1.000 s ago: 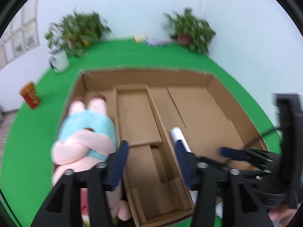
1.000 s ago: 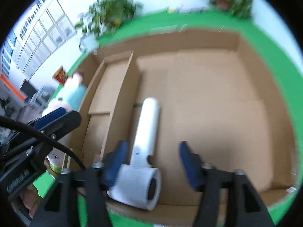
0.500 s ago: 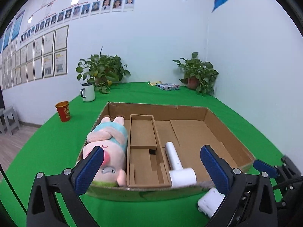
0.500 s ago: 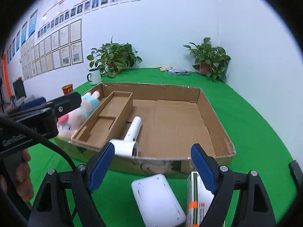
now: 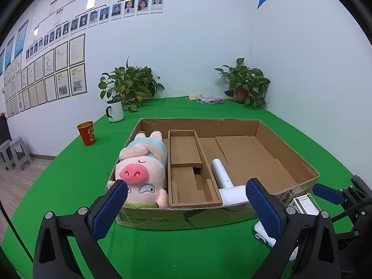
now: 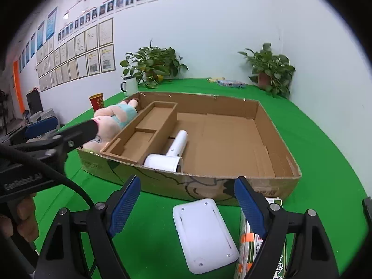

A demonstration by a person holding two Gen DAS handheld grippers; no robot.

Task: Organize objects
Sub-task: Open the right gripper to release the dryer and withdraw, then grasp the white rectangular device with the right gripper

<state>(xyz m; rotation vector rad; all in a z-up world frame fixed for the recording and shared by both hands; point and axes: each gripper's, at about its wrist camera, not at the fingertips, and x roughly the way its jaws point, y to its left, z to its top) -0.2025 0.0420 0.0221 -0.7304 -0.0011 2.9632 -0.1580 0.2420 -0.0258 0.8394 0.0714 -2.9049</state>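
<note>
Both the left gripper [image 5: 186,203] and right gripper [image 6: 187,203] hang released before the cardboard box [image 6: 267,121], which holds a plush pig [image 5: 141,169] along its left wall and a white hair dryer [image 6: 173,152] at its front edge

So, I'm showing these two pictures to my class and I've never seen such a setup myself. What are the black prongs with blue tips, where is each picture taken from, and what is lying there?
No robot here: a person holds a two-fingered gripper in each hand, with a camera on each looking along its fingers. One picture is from the left gripper, the other from the right gripper. Both are open and hold nothing.

On the green table stands a cardboard box. Inside lie a pig plush toy, a cardboard insert and a white hair dryer. In front of the box, outside it, lie a flat white device and a small carton.
</note>
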